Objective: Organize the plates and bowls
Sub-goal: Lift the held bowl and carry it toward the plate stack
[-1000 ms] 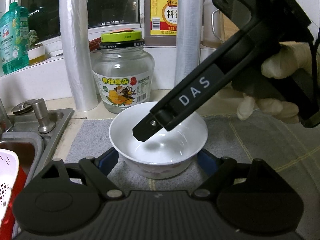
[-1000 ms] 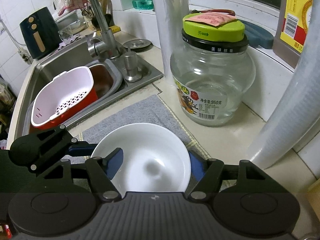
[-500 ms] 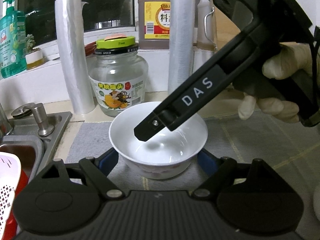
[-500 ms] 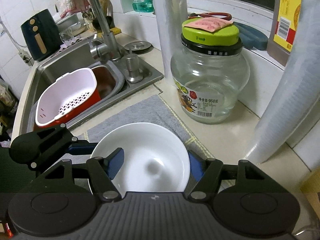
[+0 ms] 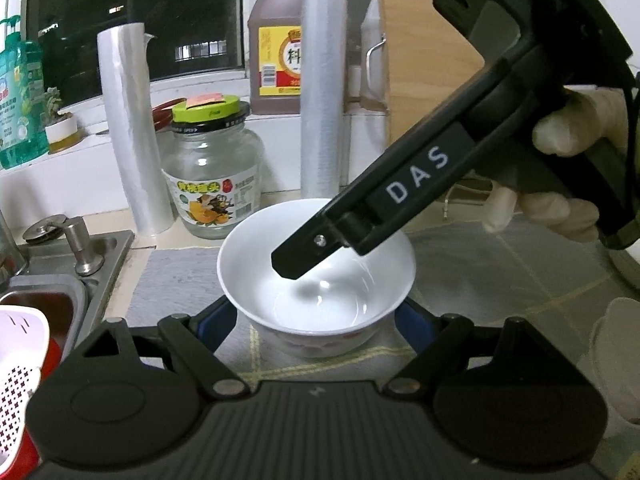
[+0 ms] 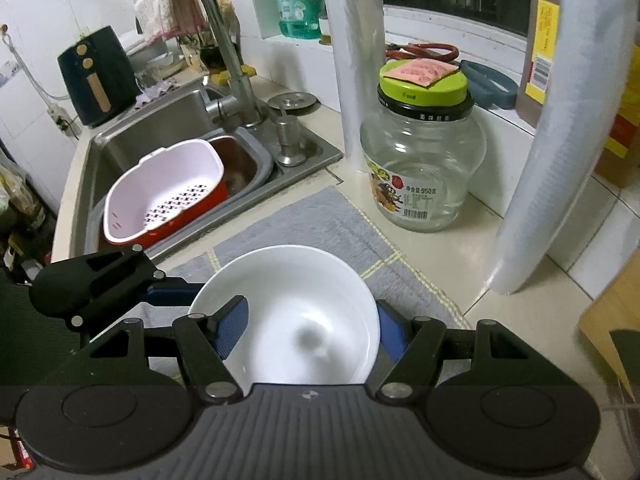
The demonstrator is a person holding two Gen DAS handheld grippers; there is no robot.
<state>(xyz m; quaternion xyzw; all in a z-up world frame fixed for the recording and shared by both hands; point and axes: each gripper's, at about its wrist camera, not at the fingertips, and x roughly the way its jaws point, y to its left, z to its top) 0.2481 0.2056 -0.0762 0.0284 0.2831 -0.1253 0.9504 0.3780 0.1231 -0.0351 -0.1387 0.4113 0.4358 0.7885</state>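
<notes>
From the left wrist, the left gripper (image 5: 316, 320) clasped a white bowl (image 5: 316, 280) by the outside of its wall, 1 blue pad on each flank, the bowl sitting right between the fingers just ahead of the camera. The right gripper (image 5: 304, 256) reached in from the upper right, 1 finger dipping inside the bowl, a gloved hand (image 5: 560, 160) on its handle. Past the fingertips stood a glass jar (image 5: 212, 184) with a green lid; a grey mat (image 5: 176, 280) lay beneath.

From the right wrist, the right gripper (image 6: 310, 330) was clenched on the same bowl (image 6: 288, 312): its left pad (image 6: 232, 328) lay inside the wall and its right pad outside the opposite rim. The left gripper (image 6: 120, 284) showed at the bowl's left side. Beyond the fingertips, to the left, a sink (image 6: 132, 136) held a pink colander (image 6: 160, 188).

With 2 tools sharing 1 bowl, carrying it well probably meant moving both together, keeping the rim level, and clearing the jar.
</notes>
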